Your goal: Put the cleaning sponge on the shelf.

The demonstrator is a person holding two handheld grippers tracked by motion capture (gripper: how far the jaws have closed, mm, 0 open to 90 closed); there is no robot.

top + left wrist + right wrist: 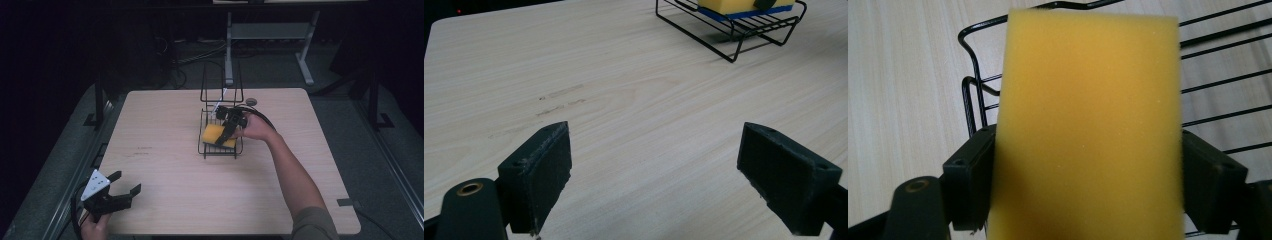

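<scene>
Right tongs [1088, 185] are clamped on the yellow rectangular foam sponge [1090, 125] inside the black wire rack [220, 145], probably placing it, not released; left tongs [654, 175] wait apart over the worktop [634, 100].

This looks like a lab or recording room, not a home. A plain pale wood desk [175, 165] stands alone on grey carpet [400, 165], with darkness all round. Behind it run loose cables [200, 55] and the metal legs of a stand [305, 62]. Dark frame posts [372, 95] flank the desk.
</scene>
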